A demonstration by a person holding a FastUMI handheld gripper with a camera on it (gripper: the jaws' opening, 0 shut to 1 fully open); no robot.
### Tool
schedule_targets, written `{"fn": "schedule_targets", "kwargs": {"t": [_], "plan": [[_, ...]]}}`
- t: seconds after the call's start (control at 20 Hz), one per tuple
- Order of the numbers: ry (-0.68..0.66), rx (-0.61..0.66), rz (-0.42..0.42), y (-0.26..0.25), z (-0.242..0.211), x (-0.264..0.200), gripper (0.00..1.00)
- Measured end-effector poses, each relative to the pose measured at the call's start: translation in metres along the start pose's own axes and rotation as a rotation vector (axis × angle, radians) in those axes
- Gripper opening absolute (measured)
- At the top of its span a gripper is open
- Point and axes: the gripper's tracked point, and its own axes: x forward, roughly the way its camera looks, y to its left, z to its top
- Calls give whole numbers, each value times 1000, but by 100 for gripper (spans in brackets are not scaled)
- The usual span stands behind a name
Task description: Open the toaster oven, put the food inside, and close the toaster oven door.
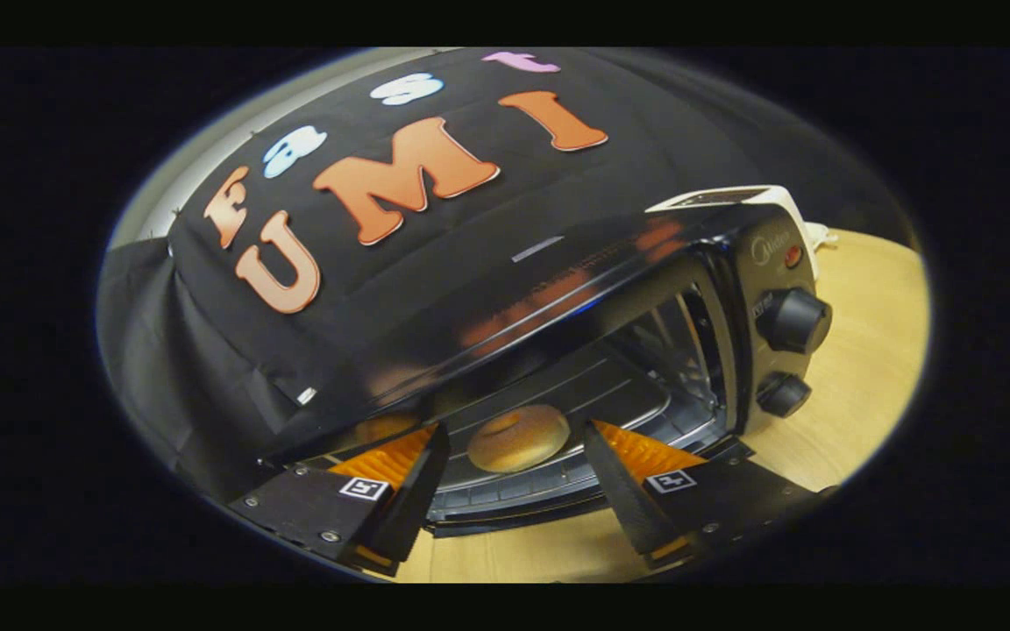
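Gripper view is showing a light wooden table [856, 350] carrying a black toaster oven [558, 298], with black cloth hanging as the booth wall behind it. The toaster oven is sitting toward the far edge of the table, and its door is standing open, exposing the chamber. A round bagel [518, 436] is lying on the wire rack [558, 478] inside the chamber, near the rack's front edge. The gripper [514, 478] is holding its two fingers wide apart and gripping nothing; the bagel is lying just ahead of the fingers, in line with the gap between them, apart from both. Each finger is showing an orange ribbed inner pad and a small square black-and-white marker on its black body.

The control panel on the oven's right side is carrying two black knobs [793, 320], one above the other, and a small red indicator lamp [793, 256] above them. A pale brand script is appearing beside the lamp; it is too small and distorted to read reliably. A white object [737, 197] is showing behind the oven's top, at the table's far edge
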Motion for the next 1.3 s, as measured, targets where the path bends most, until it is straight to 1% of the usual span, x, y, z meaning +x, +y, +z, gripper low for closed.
{"fn": "schedule_targets", "kwargs": {"t": [0.05,0.15,0.2,0.3,0.5,0.65,0.85,1.05,1.3], "plan": [[13,-19,-5,-2,-2,-4,94],[55,-76,-12,-7,-11,-20,96],[87,-99,-3,-8,-17,-31,96],[147,-123,44,-2,-27,-56,96],[168,-272,71,-10,-39,-102,96],[239,-317,106,-17,-67,-134,96],[299,-371,98,-38,-93,-162,96],[355,-407,96,-58,-115,-184,96],[397,-411,83,-76,-133,-169,96]]}}
